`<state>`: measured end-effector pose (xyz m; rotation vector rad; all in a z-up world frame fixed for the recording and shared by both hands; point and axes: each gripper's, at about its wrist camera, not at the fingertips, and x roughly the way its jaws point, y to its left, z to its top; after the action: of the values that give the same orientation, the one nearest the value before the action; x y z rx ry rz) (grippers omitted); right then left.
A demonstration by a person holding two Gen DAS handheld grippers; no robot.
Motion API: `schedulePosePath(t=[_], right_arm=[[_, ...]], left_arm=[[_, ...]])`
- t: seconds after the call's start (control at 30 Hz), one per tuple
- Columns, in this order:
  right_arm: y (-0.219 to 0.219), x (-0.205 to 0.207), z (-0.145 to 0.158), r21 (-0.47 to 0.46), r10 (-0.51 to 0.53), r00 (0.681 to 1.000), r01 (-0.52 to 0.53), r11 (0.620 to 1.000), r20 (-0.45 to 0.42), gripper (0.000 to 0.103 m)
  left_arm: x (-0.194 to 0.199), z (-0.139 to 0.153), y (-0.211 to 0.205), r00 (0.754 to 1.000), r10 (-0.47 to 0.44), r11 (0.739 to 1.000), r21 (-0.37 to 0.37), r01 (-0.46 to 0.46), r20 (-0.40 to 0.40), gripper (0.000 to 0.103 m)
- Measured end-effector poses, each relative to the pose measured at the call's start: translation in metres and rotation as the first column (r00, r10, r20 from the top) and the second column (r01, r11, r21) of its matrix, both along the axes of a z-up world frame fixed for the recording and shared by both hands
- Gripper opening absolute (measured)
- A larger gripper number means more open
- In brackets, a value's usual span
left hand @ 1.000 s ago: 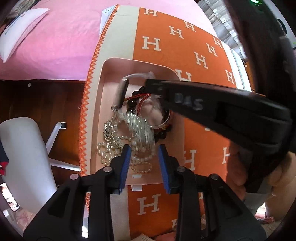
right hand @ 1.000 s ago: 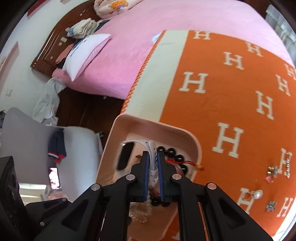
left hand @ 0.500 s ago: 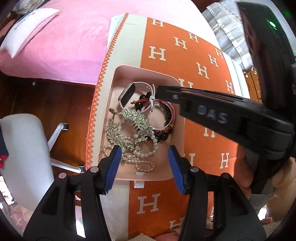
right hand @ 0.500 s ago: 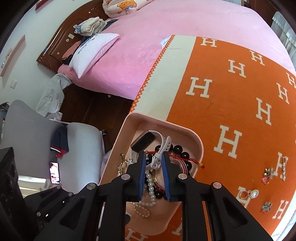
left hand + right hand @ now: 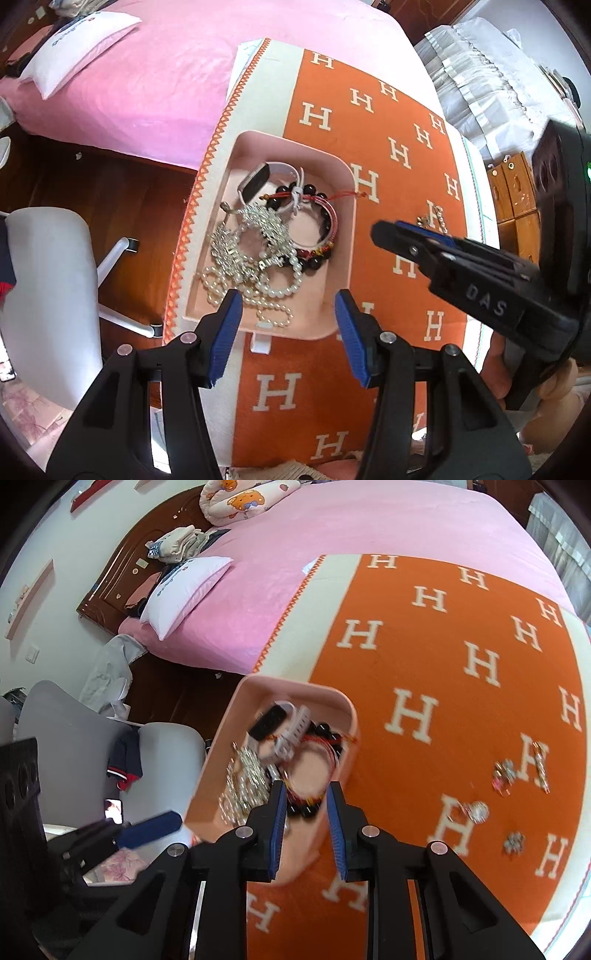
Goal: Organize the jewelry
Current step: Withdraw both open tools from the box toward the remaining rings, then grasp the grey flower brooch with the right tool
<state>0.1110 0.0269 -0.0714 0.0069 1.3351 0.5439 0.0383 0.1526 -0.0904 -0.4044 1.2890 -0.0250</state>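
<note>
A pink tray (image 5: 347, 206) (image 5: 225, 746) sits on the orange H-patterned blanket (image 5: 391, 147) at the bed's edge. It holds a white smartwatch (image 5: 258, 181) (image 5: 280, 720), dark bead bracelets (image 5: 314, 258), a red string bracelet, pearl strands (image 5: 273, 291) and a silver rhinestone piece (image 5: 258, 229). My left gripper (image 5: 288, 328) is open and empty above the tray's near rim. My right gripper (image 5: 306, 823) is open and empty above the tray's near right side; it shows from the side in the left wrist view (image 5: 424, 240). Several small earrings and brooches (image 5: 506, 771) lie loose on the blanket to the right.
The pink bed (image 5: 332, 546) with a white pillow (image 5: 184, 590) spreads behind. A grey chair (image 5: 48, 288) and dark wood floor (image 5: 122, 199) lie left of the bed edge. Wooden drawers (image 5: 513, 192) and white curtains (image 5: 480, 66) stand at the far right.
My right gripper let go of the white smartwatch into the tray, opened and pulled back to the right. My left gripper opened wide and drew back from the jewelry pile.
</note>
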Motion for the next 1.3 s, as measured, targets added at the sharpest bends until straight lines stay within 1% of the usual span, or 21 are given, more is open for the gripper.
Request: schedulePosePath(t=[0.17,0.23,0.37,0.57,0.73,0.87,1.0,1.1,1.23,1.3], right_arm=[[-0.040,-0.026,0.003,0.008,-0.038,0.999,0.038,0.999,-0.010,0.024],[-0.059,-0.038,0.003,0.010,-0.062,0.998,0.062,0.998,-0.016,0.028],[-0.094,-0.051,0.002,-0.002,-0.101,0.995,0.101,0.995,-0.022,0.030],[-0.160,-0.062,-0.001,-0.018,-0.194,0.981,0.193,0.981,-0.027,0.030],[-0.211,-0.066,-0.006,-0.031,-0.264,0.964,0.263,0.964,-0.026,0.030],[-0.242,-0.071,-0.011,-0.043,-0.299,0.954,0.297,0.954,-0.029,0.030],[-0.263,-0.073,-0.019,-0.049,-0.319,0.947,0.317,0.947,-0.041,0.030],[-0.268,-0.071,-0.024,-0.046,-0.319,0.947,0.317,0.947,-0.046,0.030],[-0.268,-0.062,-0.029,-0.030,-0.300,0.953,0.299,0.954,-0.038,0.030],[-0.263,-0.054,-0.030,-0.023,-0.274,0.962,0.273,0.962,-0.015,0.030]], left_arm=[[-0.008,0.004,-0.020,1.000,-0.020,1.000,-0.005,0.020,-0.008,0.049],[-0.011,0.007,-0.031,0.999,-0.036,0.999,-0.002,0.036,0.001,0.049],[-0.014,0.014,-0.060,0.996,-0.085,0.996,0.010,0.085,0.028,0.049],[-0.014,0.019,-0.107,0.986,-0.161,0.987,0.022,0.160,0.052,0.049],[-0.009,0.014,-0.145,0.976,-0.212,0.977,0.011,0.212,0.050,0.049],[-0.005,0.005,-0.172,0.969,-0.243,0.970,0.006,0.243,0.040,0.049],[0.004,-0.004,-0.193,0.966,-0.257,0.966,0.007,0.257,0.035,0.049],[0.013,-0.008,-0.200,0.966,-0.255,0.967,0.013,0.255,0.032,0.049],[0.025,-0.014,-0.203,0.968,-0.249,0.968,0.024,0.249,0.027,0.049],[0.032,-0.018,-0.202,0.970,-0.244,0.970,0.027,0.243,0.019,0.049]])
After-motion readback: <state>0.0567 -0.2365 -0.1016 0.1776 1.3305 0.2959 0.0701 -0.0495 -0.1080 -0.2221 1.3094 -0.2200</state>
